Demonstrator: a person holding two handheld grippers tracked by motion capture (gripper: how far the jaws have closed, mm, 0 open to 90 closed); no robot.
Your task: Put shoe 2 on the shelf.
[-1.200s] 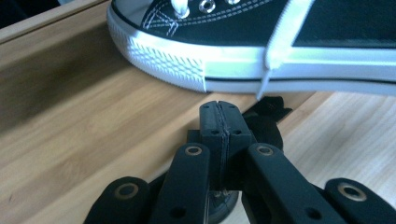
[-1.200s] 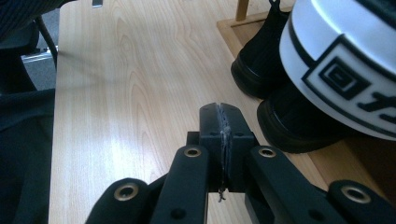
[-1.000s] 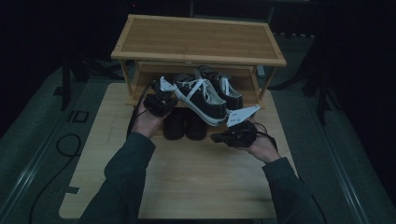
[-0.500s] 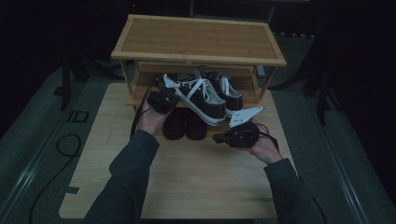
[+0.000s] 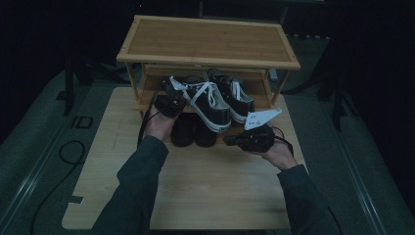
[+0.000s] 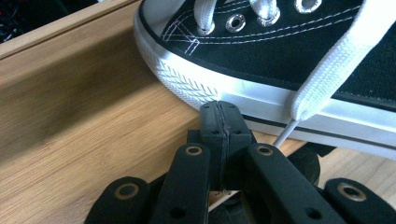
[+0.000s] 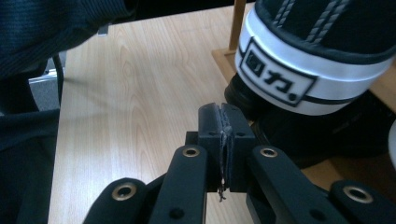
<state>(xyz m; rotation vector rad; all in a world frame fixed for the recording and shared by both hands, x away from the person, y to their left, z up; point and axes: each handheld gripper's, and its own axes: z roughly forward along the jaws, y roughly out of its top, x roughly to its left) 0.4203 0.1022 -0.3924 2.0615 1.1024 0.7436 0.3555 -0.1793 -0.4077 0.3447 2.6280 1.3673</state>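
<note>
Black canvas sneaker (image 5: 210, 100) lay at the shelf's (image 5: 147, 105) front edge while you kept your left gripper (image 6: 219, 108) and right gripper (image 7: 219, 112) clenched on nothing.

I've got a bamboo shoe rack (image 5: 208, 41) at the far side of a pale wooden table (image 5: 195, 191), dark shoes (image 5: 193, 129) tucked low beneath it, black cable (image 5: 68, 152) looping on the grey floor at left

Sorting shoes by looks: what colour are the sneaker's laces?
White laces on the black sneaker; the left gripper view shows them best.
</note>
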